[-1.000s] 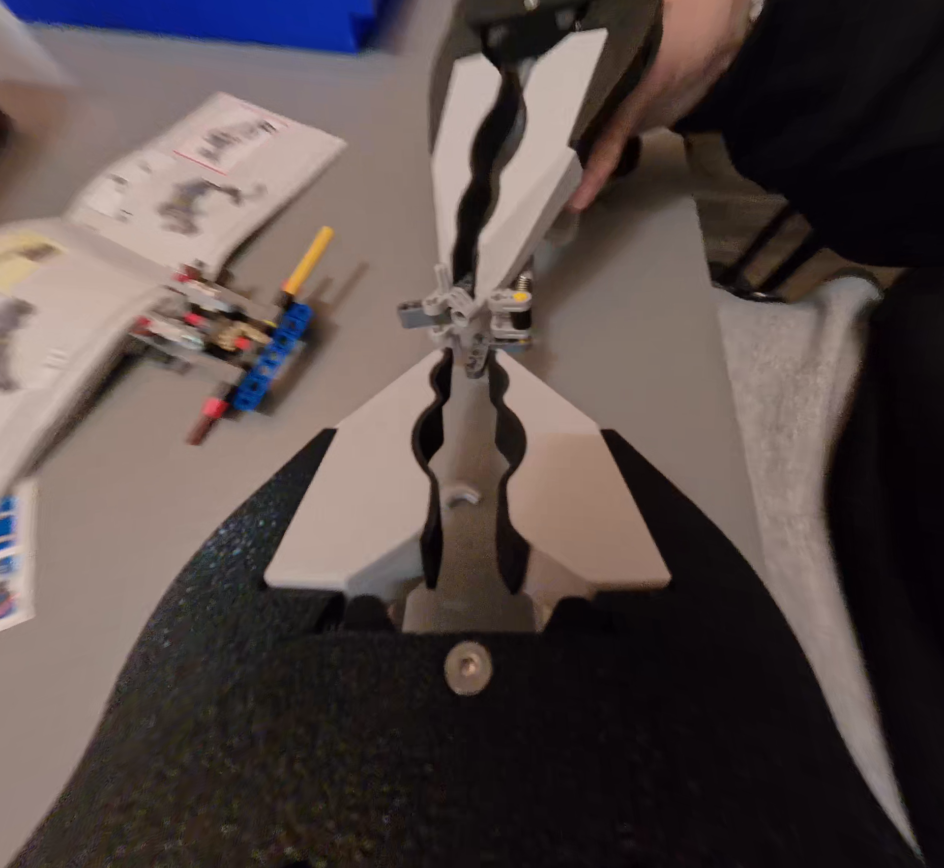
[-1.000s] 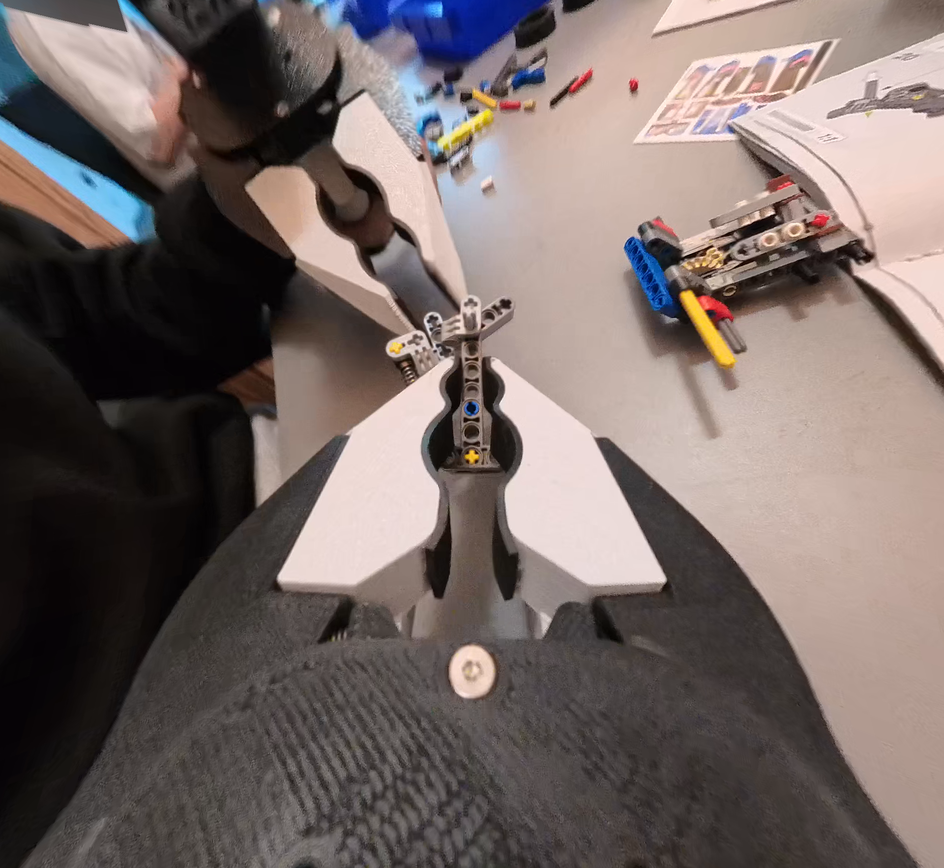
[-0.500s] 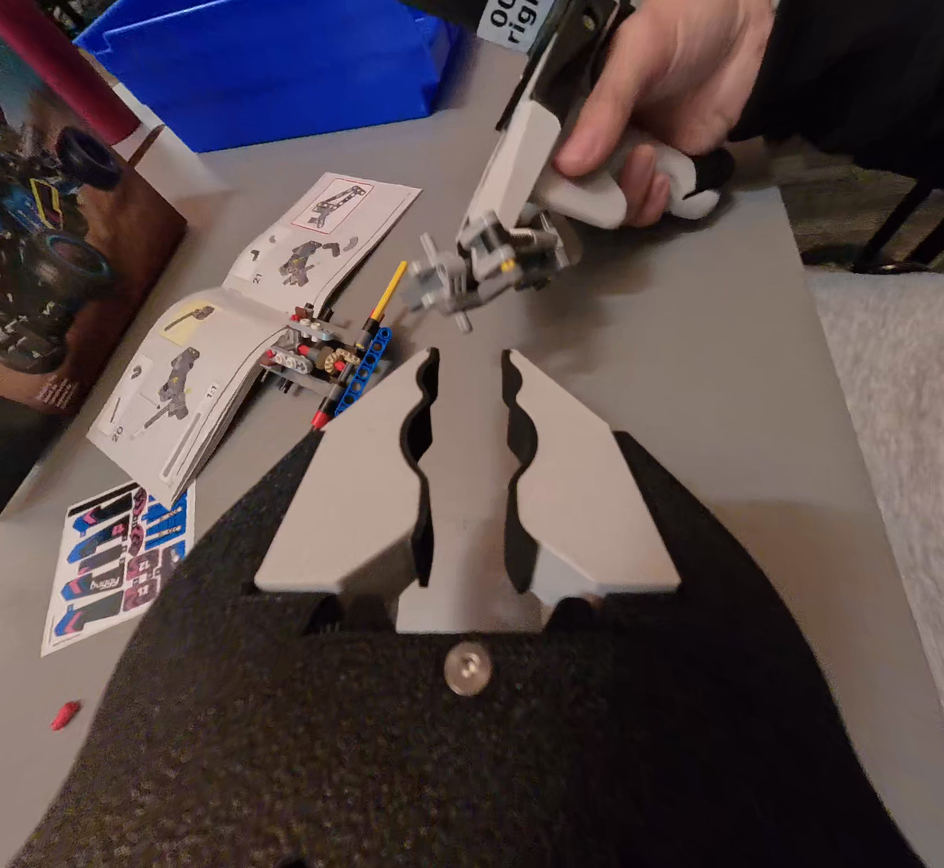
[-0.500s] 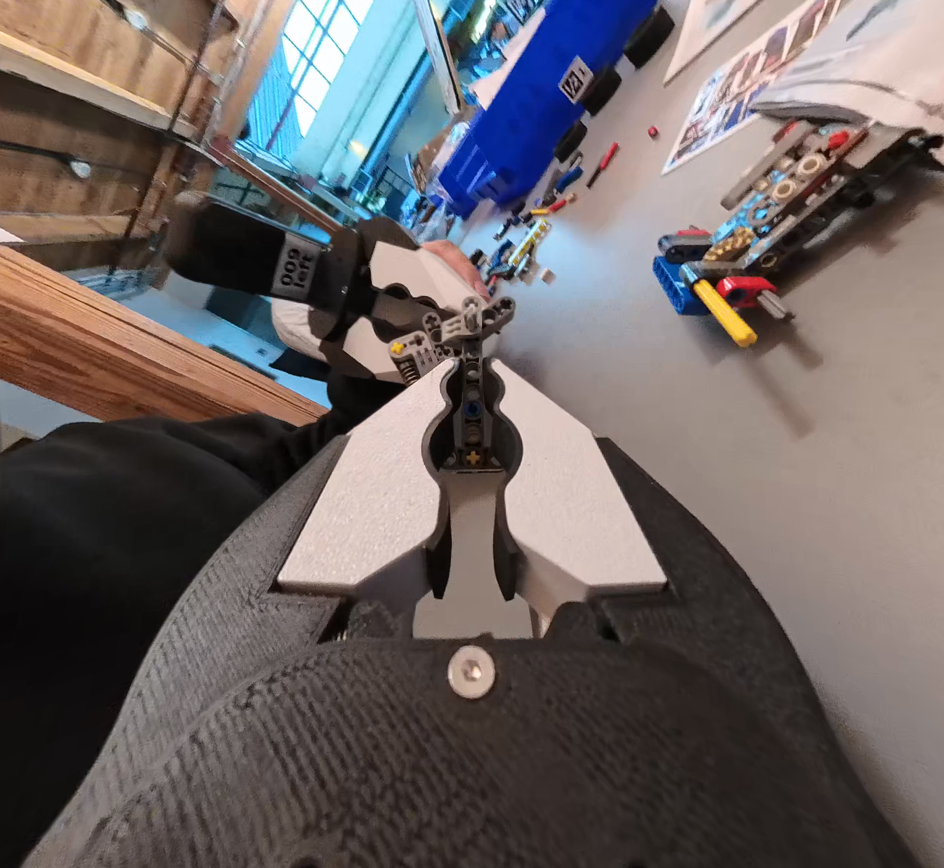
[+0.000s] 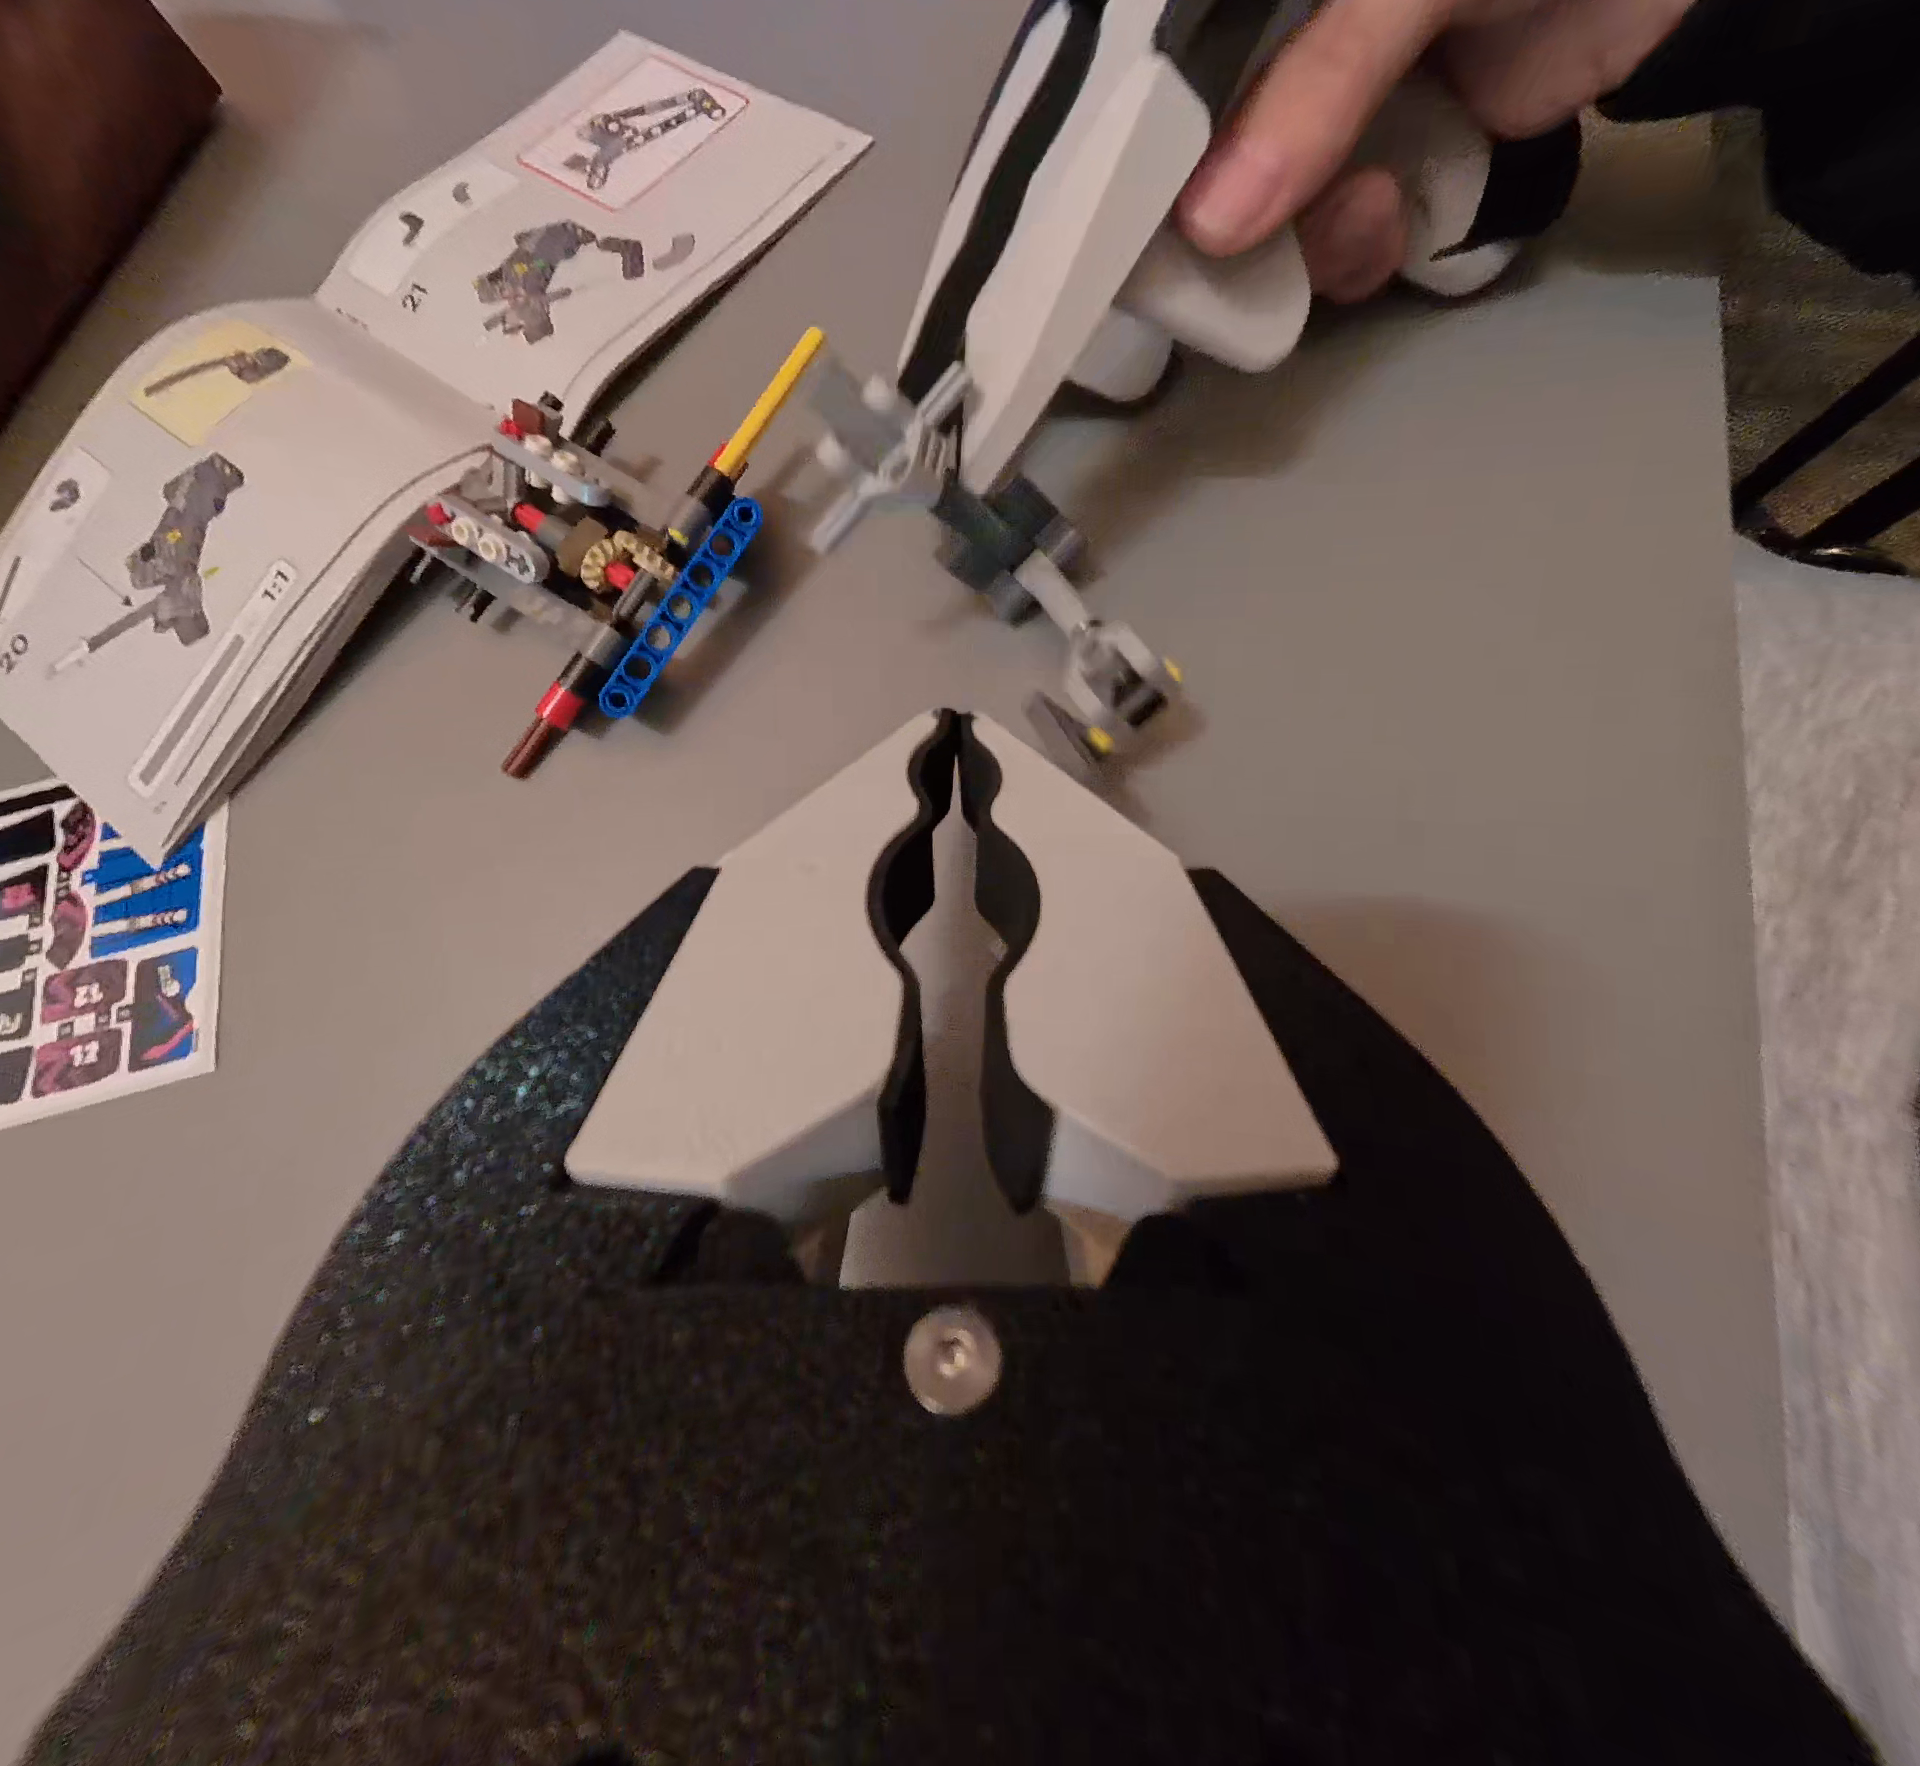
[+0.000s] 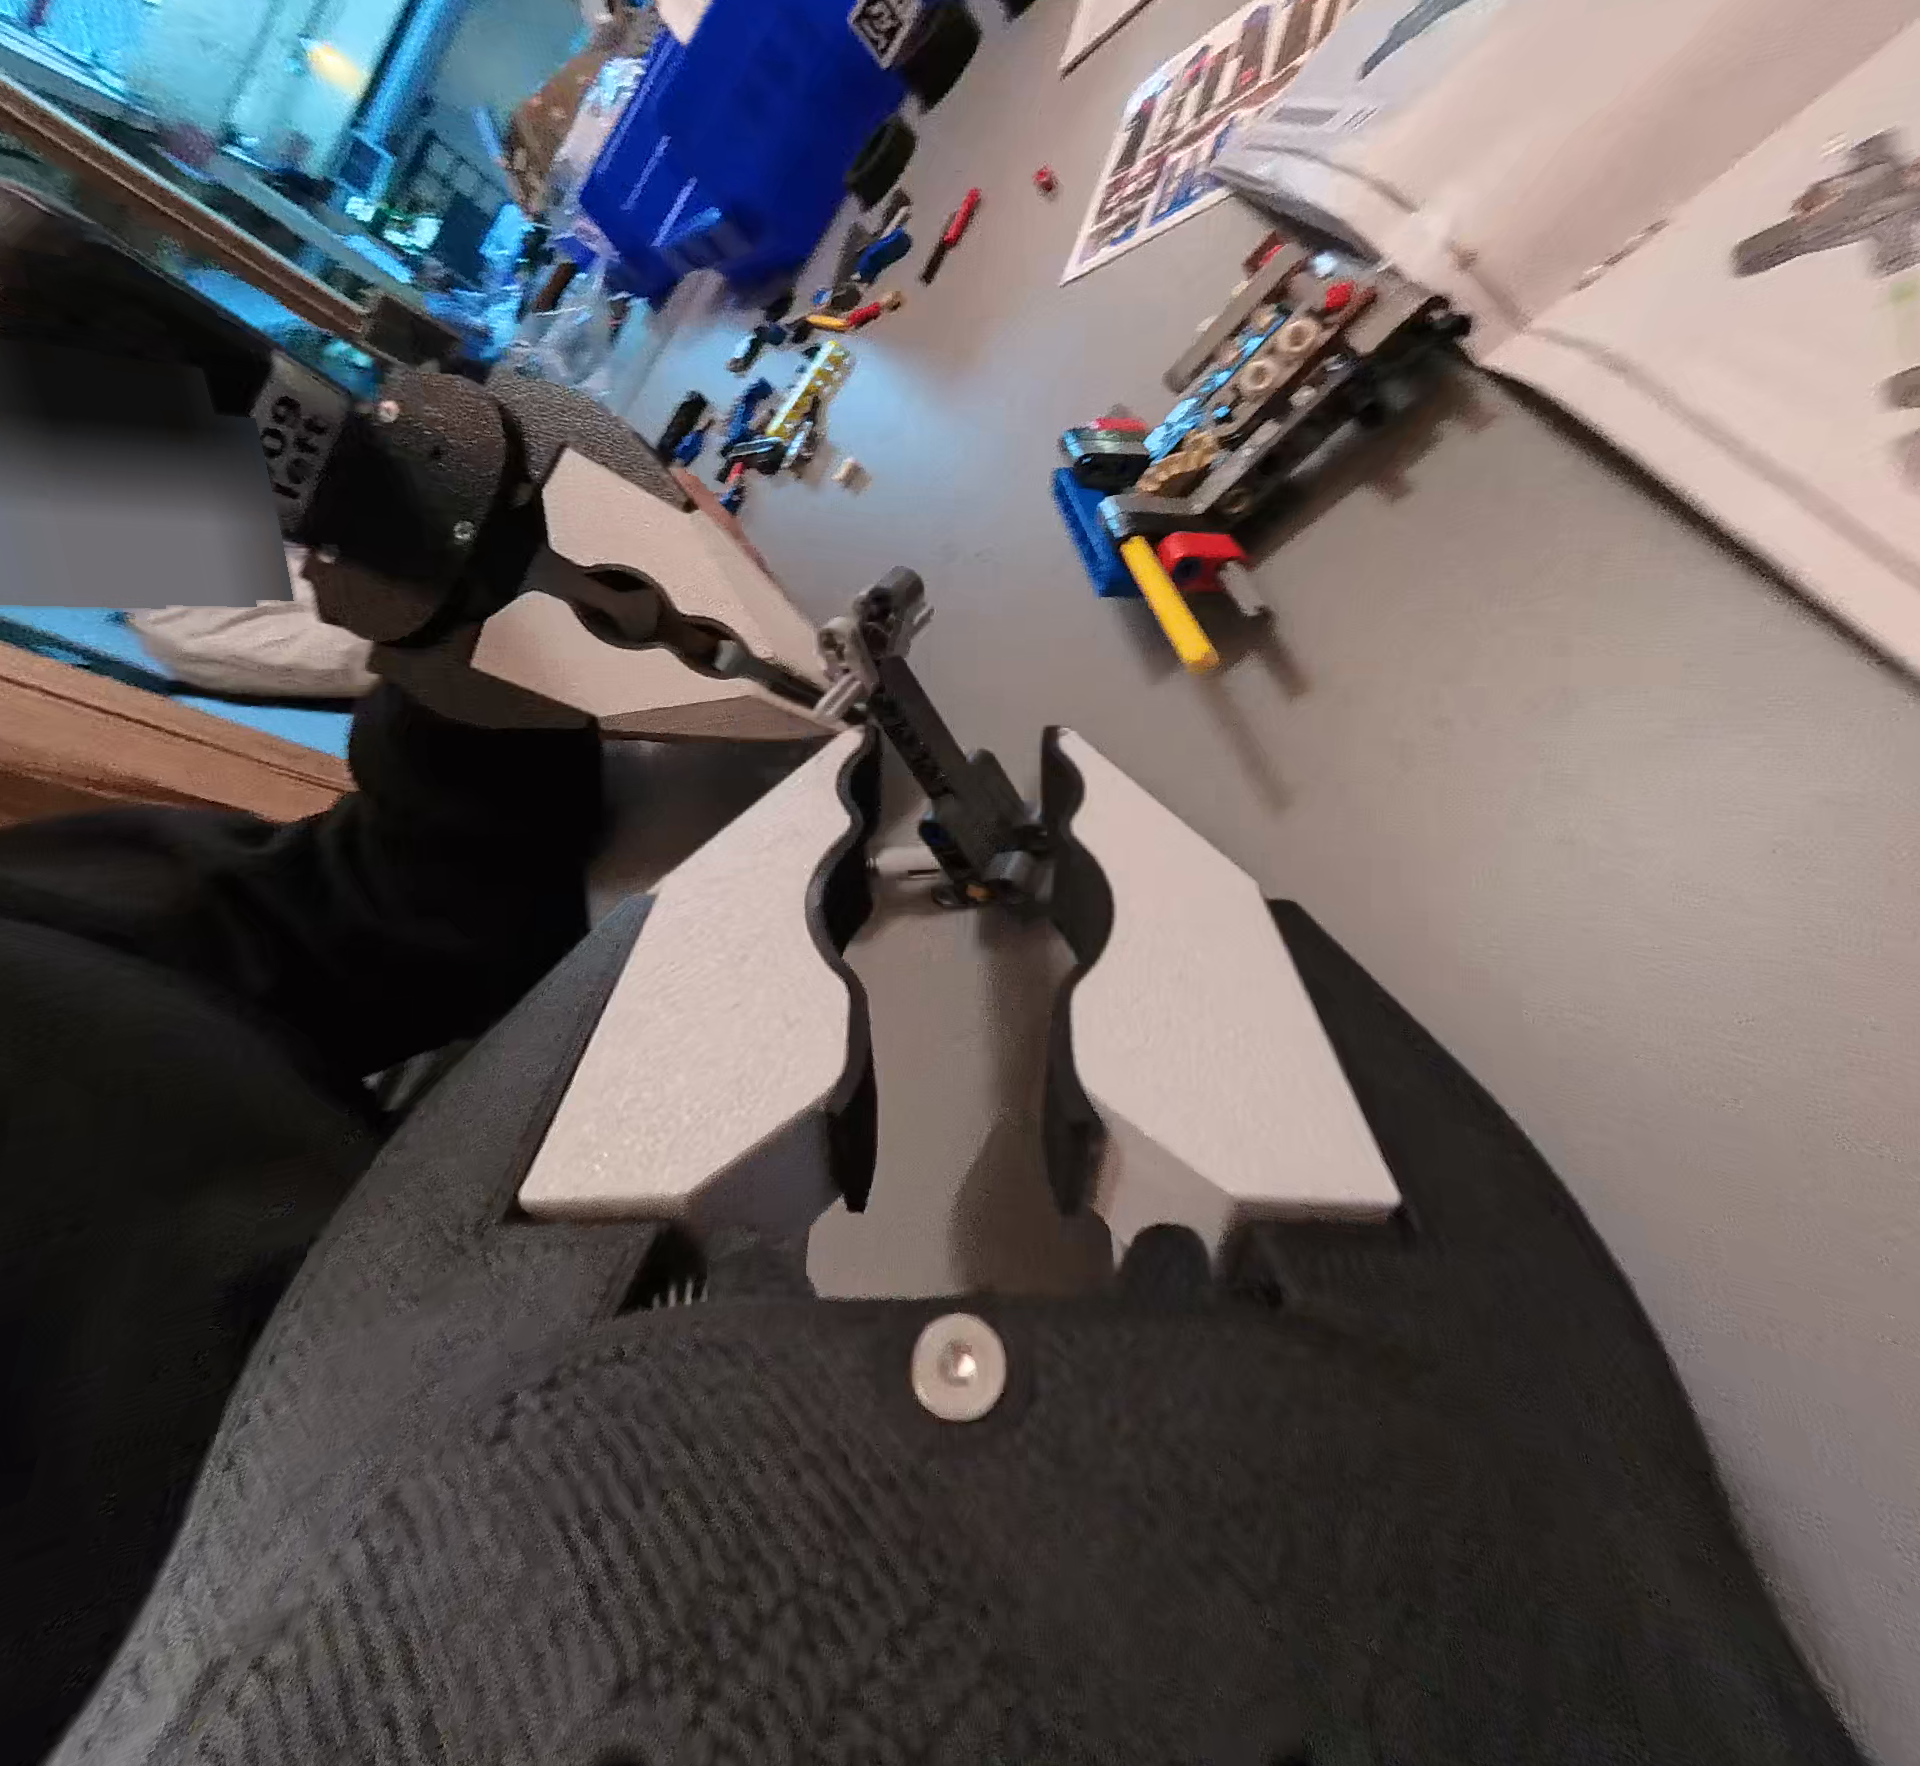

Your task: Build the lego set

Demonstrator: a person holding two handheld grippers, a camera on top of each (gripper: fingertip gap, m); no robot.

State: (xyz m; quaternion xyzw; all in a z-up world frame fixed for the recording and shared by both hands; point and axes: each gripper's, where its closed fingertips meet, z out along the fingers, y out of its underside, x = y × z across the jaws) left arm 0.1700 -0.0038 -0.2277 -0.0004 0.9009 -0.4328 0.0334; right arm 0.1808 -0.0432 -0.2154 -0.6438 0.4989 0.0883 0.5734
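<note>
1. Left gripper [image 5: 948,729]: the jaws are closed, tips touching, with nothing between them. It hovers low over the grey table [image 5: 1403,677].
2. Right gripper [image 6: 956,737]: the jaws stand apart. My hand [image 5: 1507,2] holds its handle.
3. Workpiece: the small grey lego assembly [image 5: 987,537] sits at the right gripper's tips. In the right wrist view its dark beam lies in the gap between the fingers and leans on the right-hand one; neither finger clamps it. Its far end, a small joint with yellow pins, lies just beside the left gripper's tips. Contact there cannot be confirmed.
4. Surroundings: the larger build [image 5: 623,563], with a blue beam and a yellow axle, rests against the open instruction booklet [image 5: 312,428]. A sticker sheet [image 5: 104,947] lies near the booklet. Loose pieces [image 6: 790,407] lie scattered before the blue bin [image 6: 748,106].
</note>
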